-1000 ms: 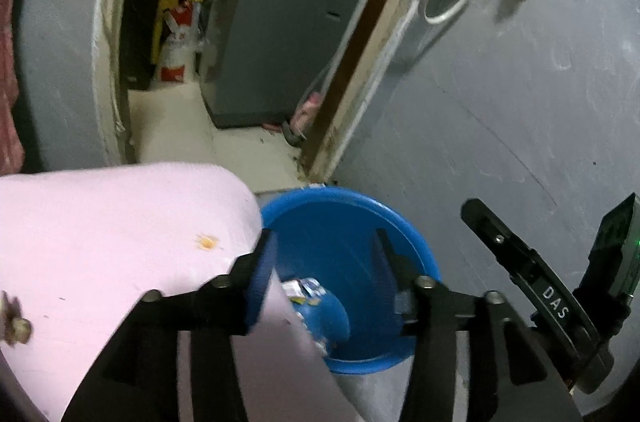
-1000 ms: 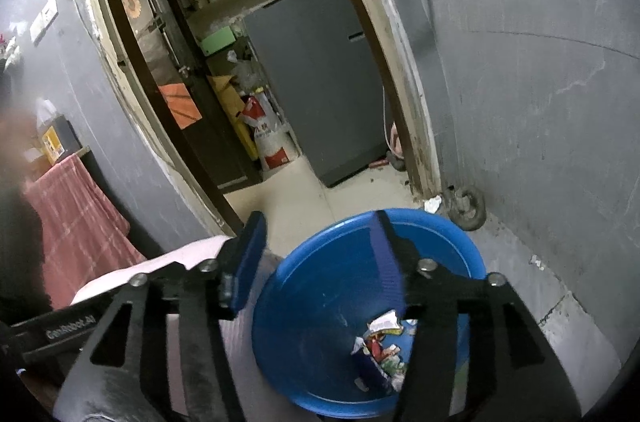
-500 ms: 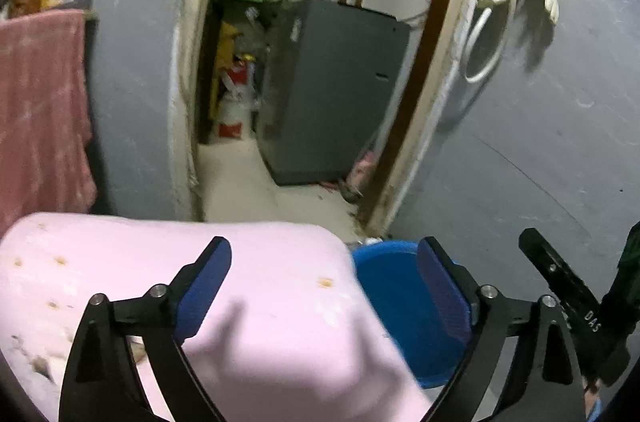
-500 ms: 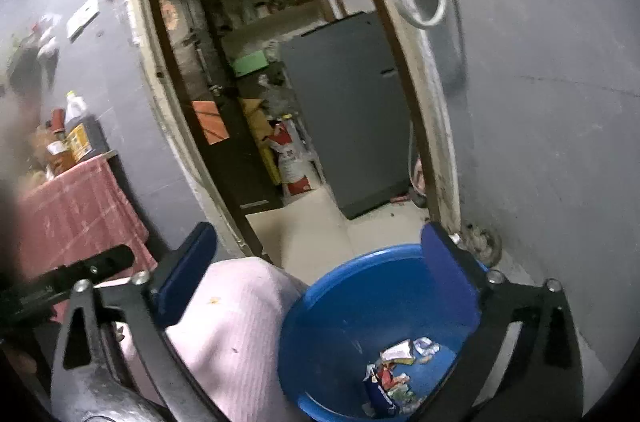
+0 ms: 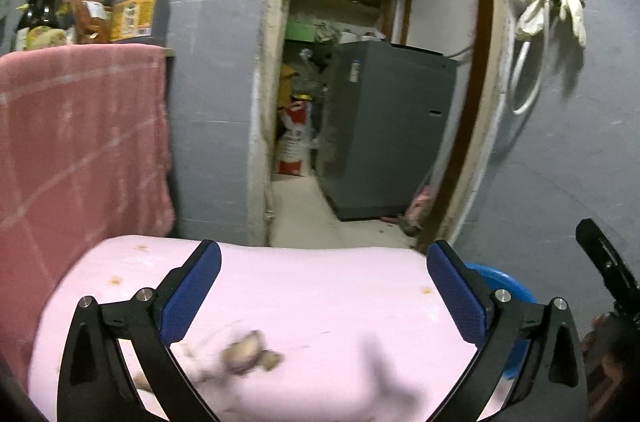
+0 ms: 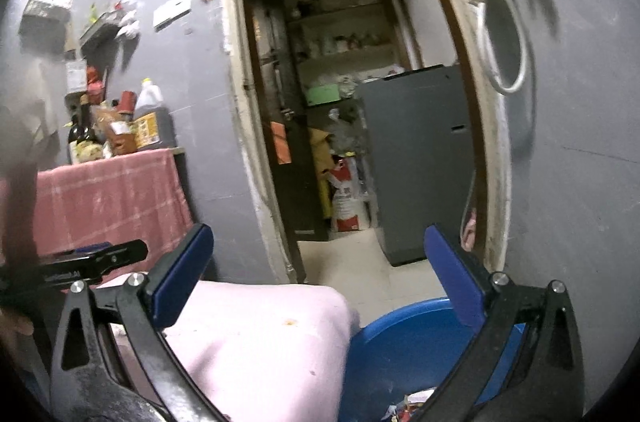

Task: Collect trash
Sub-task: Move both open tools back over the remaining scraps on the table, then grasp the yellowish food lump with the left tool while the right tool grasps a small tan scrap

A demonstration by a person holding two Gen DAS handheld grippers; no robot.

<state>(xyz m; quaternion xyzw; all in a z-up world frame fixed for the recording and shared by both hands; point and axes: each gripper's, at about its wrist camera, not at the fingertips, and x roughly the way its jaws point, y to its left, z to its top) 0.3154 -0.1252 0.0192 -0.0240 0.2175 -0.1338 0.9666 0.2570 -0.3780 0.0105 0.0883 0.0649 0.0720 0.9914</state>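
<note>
My left gripper (image 5: 324,294) is opening, with nothing in it; the right gripper (image 6: 320,278) is wide and empty. Near scraps (image 5: 248,346) on the pink table (image 5: 320,274) look light and crumbly; I would pinch their middle. Right, farther, the basin (image 6: 404,350) has wrappers (image 6: 404,408).

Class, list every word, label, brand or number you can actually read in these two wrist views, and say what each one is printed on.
None can be read.
Yellow label on the big jug: print too blurred.
White lettering on the left gripper's black bar: too small and blurred.
Sticker on the grey appliance: too small.
Red-and-white sack: print blurred.
</note>
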